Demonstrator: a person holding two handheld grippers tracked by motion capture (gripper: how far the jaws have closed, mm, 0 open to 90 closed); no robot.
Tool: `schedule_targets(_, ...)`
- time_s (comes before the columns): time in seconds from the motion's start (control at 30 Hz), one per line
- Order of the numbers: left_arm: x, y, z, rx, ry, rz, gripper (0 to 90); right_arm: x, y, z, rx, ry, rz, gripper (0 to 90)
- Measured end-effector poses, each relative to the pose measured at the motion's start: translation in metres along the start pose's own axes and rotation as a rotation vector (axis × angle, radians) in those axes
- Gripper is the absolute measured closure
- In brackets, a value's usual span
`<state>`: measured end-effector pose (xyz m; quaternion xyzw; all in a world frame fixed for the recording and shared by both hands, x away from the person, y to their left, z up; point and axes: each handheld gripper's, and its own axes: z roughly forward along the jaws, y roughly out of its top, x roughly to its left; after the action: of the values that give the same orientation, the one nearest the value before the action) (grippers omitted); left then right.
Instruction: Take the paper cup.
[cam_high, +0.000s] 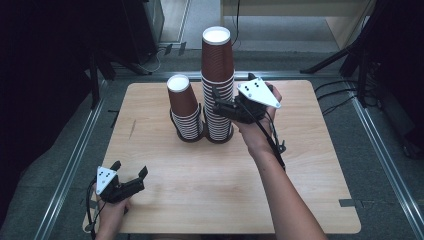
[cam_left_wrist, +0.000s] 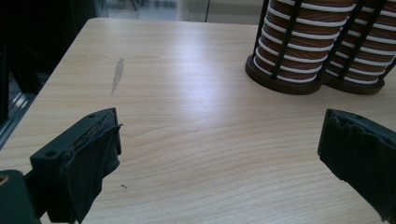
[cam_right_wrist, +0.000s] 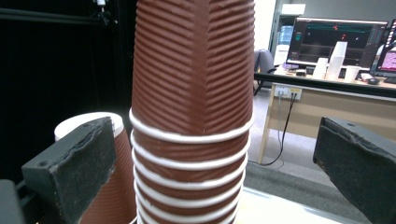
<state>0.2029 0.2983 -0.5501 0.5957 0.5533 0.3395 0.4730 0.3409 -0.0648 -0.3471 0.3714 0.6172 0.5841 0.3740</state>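
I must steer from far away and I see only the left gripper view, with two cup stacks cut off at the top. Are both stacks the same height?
Observer: No. In the high view the right stack is clearly taller than the left stack.
Operator: Where is the right gripper?
Observer: The right gripper is at the taller stack, above its middle.
Operator: Does it hold a cup already?
Observer: Not yet. In the right gripper view its jaws stand wide open, one on each side of the right stack, apart from it.
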Motion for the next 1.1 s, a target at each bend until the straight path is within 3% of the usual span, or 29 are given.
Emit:
schedule_targets(0.4, 0.0, 0.0, 0.0, -0.002, -0.002, 0.0, 0.0, 0.006, 0.017, 0.016, -0.017, 0.008, -0.007, 0.0)
schedule_targets(0.63, 0.0, 0.0, 0.0, -0.003, -0.004, 0.001, 0.0, 0.01, 0.018, 0.03, -0.022, 0.013, 0.022, 0.0)
schedule_targets(0.83, 0.0, 0.0, 0.0, -0.004, -0.005, -0.001, 0.0, 0.013, 0.015, 0.045, -0.015, -0.008, 0.051, 0.0)
schedule_targets(1.0, 0.0, 0.0, 0.0, -0.003, -0.005, 0.0, 0.0, 0.016, 0.014, 0.057, 0.0, -0.034, 0.042, 0.0)
schedule_targets(1.1, -0.001, 0.0, 0.0, -0.003, -0.005, 0.001, 0.0, 0.015, 0.014, 0.059, -0.027, -0.059, 0.042, 0.0)
